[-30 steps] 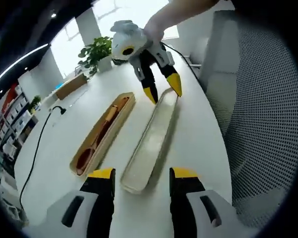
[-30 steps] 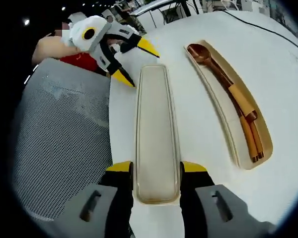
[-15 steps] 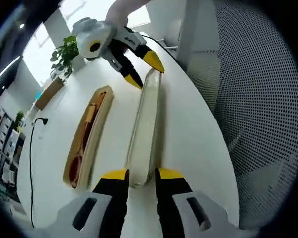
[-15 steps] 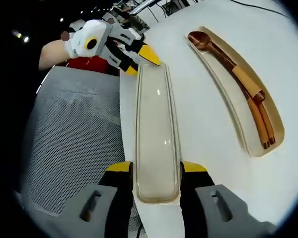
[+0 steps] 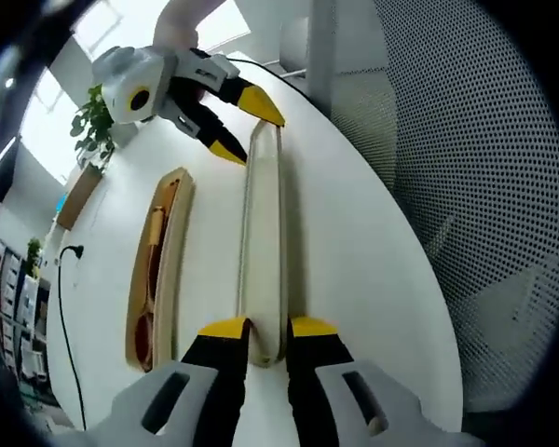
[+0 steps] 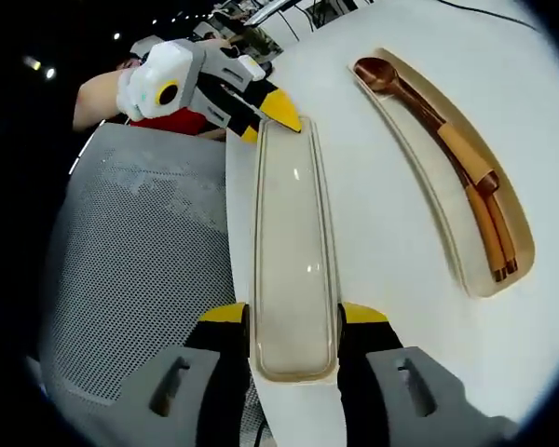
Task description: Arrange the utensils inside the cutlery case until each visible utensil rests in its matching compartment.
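Left tool (image 5: 264, 328) has closed on lid (image 5: 264, 251), hiding its end.

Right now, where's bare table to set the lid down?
Free: the strip between the lid and the cutlery case, and the table beyond the case toward the cable. Crowded: both lid ends, flanked by the left gripper and right gripper; chair borders the near edge.

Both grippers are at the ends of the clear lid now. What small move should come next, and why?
Probably lift the clear lid a little and level, then carry it toward the case. The left gripper and right gripper each close on one end of it, and the case lies open beside it with the spoon and other utensils inside.
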Tool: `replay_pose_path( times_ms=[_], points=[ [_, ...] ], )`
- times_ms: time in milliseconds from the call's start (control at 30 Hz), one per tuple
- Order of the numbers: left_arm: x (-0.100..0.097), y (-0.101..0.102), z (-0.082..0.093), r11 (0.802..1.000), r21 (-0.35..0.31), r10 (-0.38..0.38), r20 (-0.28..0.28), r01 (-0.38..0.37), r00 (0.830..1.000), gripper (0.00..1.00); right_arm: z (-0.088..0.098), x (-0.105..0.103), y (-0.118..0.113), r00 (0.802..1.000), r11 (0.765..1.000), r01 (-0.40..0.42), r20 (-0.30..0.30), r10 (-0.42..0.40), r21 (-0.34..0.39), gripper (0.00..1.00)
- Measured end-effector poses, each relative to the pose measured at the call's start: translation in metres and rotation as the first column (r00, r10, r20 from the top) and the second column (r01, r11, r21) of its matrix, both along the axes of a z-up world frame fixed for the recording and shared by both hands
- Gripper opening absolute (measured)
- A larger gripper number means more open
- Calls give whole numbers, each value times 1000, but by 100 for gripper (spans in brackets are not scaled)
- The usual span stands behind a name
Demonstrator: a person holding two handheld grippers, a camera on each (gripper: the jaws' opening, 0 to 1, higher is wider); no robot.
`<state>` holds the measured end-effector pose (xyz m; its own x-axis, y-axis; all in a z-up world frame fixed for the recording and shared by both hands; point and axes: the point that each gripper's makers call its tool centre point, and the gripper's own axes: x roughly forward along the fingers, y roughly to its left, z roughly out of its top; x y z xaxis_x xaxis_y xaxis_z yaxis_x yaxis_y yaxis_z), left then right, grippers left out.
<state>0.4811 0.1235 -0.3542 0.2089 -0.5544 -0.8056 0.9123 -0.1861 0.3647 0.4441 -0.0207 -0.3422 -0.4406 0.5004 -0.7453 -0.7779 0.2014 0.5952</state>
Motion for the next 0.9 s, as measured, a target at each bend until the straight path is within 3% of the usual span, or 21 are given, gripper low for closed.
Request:
replay_pose_path(
  times_ms=[300, 333, 400, 433, 467, 500, 567, 733, 833, 867, 900],
  points=[
    [1, -2, 5, 1000, 22, 21, 13, -22, 1000, 11, 0, 0, 0, 1000, 999, 29, 5, -29, 30, 35],
    [0, -2, 6, 1000, 20, 20, 12, -20, 1000, 10, -3, 1, 0, 999, 999, 13, 39, -14, 35, 35],
    [0, -2, 6, 999, 21, 25, 9, -26, 1000, 9, -2, -1, 0, 999, 999, 19, 44, -20, 29, 35],
    [3, -5, 9, 1000, 10, 12, 34, -13, 999, 5, -3, 0, -1, 998, 1000, 24, 61, -25, 17, 34],
    [3, -5, 11, 1000, 10, 0, 37, 0, 999, 4, -4, 5, -3, 991, 1000, -9, 131, 7, 14, 33],
    [2, -5, 9, 999, 22, 25, 3, -25, 1000, 4, -3, 11, -2, 982, 999, -30, 187, 26, 17, 33],
    [1, -6, 9, 999, 30, 14, 9, -15, 1000, 4, 5, 9, 0, 975, 999, -40, 219, 35, 19, 32],
    [-4, -8, 10, 999, 29, 35, -51, -34, 998, 4, 22, 18, 14, 916, 995, -88, 395, 64, 41, 28],
    [-6, -7, 11, 997, 23, 75, -80, -73, 994, 4, 21, 20, 13, 865, 990, -136, 484, 133, -31, 24],
    [-8, -7, 11, 995, 9, 104, -105, -104, 989, 4, 20, 19, 12, 859, 989, -142, 493, 142, -37, 23],
    [-10, -7, 11, 990, -1, 137, -136, -138, 981, 4, 18, 18, 13, 837, 984, -166, 519, 173, -60, 22]
  ],
)
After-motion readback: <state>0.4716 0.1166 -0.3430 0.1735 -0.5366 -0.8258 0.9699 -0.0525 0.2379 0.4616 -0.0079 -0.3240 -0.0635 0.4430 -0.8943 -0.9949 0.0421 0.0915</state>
